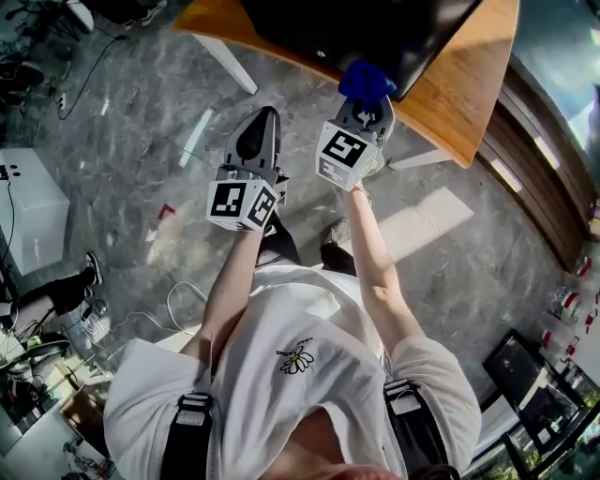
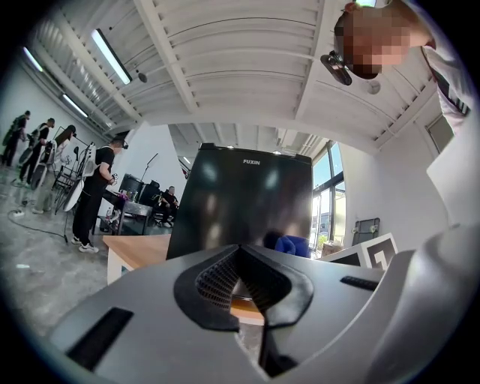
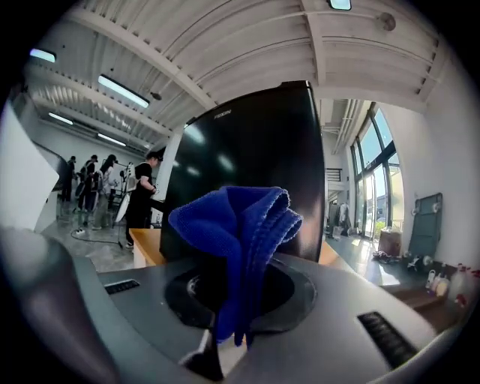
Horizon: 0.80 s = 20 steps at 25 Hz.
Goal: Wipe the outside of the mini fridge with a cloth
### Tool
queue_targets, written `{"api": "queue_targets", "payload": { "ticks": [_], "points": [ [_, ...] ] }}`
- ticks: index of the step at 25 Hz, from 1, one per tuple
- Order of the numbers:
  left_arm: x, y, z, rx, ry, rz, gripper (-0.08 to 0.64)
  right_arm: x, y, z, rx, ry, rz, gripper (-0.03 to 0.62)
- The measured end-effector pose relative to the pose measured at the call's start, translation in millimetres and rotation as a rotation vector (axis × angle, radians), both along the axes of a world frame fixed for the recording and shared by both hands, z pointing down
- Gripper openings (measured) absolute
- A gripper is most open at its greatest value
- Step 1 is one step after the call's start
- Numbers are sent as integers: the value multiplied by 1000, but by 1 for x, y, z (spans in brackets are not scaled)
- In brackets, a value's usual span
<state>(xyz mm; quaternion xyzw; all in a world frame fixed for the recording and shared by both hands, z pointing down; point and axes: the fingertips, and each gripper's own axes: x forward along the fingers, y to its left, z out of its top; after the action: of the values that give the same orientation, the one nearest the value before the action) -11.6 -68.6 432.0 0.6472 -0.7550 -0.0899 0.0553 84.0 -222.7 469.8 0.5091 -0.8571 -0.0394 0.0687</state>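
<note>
The black mini fridge (image 1: pixel 375 28) stands on a wooden table (image 1: pixel 469 84) at the top of the head view. It fills the middle of the left gripper view (image 2: pixel 240 195) and the right gripper view (image 3: pixel 255 150). My right gripper (image 1: pixel 368 105) is shut on a folded blue cloth (image 1: pixel 366 80), held just in front of the fridge's front face. The cloth (image 3: pixel 236 225) sticks up from the right gripper (image 3: pixel 229 330), and whether it touches the fridge I cannot tell. My left gripper (image 1: pixel 265 114) is shut and holds nothing. It points at the table edge, left of the cloth (image 2: pixel 292 244).
A white box (image 1: pixel 28 206) stands on the grey floor at the left, with cables and a seated person's leg (image 1: pixel 66 291) nearby. Several people (image 2: pixel 97 195) stand far off to the left. Shelves with small items (image 1: pixel 562 309) line the right side.
</note>
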Motion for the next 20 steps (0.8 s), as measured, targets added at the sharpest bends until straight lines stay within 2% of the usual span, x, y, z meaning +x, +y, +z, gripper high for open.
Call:
{"api": "queue_targets", "payload": {
  "ticks": [5,10,15,20],
  "points": [
    [-56,3,9,-6,-4,0,5,-71,11,8,-16,-12,-50,72],
    [-110,-6,12,-5,-29,34,5,-145,12,9,-27,8,-93,71],
    [-157,-18,2,24,-35,46,5,-210,0,26,-64,-7,-102,71],
    [-208,-26,10,18,-43,58,5,-278,-11,47,-54,30,-119,72]
  ]
}}
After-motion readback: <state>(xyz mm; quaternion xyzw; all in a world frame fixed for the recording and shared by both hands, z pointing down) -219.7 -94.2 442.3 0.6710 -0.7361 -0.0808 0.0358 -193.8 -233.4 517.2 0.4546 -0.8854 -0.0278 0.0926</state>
